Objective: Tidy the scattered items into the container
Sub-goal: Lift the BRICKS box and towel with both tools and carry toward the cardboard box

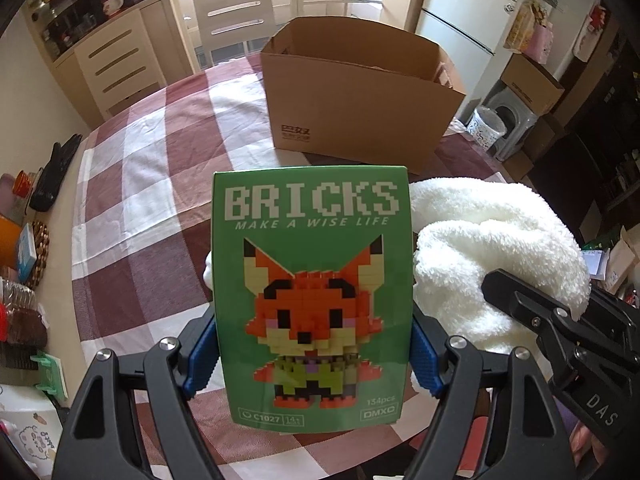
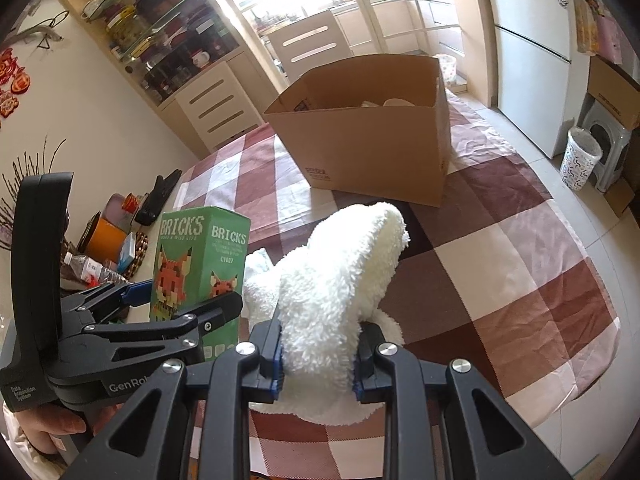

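Note:
My left gripper is shut on a green BRICKS box with a fox picture, held upright above the table; its blue pads clamp the box's two sides. The box also shows in the right wrist view. My right gripper is shut on a white fluffy towel, which it holds up beside the box; the towel shows at the right in the left wrist view. An open cardboard box stands on the far side of the table, also in the right wrist view, with some items inside.
The table has a red and white checked cloth. Clutter lies along its left edge: a black case, an orange tin, a bottle. Chairs stand behind the table. A fridge, stool and bin stand to the right.

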`<act>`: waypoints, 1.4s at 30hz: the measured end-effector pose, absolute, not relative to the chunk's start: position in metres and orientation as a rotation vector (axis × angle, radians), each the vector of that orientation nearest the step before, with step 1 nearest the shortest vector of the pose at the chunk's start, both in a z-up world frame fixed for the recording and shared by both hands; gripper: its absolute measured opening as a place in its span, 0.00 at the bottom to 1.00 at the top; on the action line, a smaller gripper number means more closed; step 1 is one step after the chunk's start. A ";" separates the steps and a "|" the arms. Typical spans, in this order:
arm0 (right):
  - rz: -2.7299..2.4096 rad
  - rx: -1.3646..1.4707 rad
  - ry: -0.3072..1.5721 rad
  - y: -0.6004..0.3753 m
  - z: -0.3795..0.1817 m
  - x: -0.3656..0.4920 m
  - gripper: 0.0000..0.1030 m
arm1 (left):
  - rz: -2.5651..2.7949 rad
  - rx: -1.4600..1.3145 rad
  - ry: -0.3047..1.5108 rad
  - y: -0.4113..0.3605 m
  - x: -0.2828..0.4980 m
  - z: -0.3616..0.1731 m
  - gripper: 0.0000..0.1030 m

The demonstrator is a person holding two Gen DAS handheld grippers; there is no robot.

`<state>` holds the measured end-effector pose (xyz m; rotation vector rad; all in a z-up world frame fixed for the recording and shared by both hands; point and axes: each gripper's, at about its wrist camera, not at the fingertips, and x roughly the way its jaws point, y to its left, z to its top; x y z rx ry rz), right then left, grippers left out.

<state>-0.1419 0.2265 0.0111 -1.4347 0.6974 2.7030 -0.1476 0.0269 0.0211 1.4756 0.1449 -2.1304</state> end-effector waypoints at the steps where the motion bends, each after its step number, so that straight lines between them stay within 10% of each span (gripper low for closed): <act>1: 2.700 -1.433 0.700 0.228 0.011 -0.142 0.24 | -2.132 1.476 0.143 0.027 -0.148 0.021 0.77; 42: 2.661 -1.496 0.691 0.275 -0.002 -0.215 0.24 | -2.111 1.491 0.205 -0.018 -0.227 0.006 0.77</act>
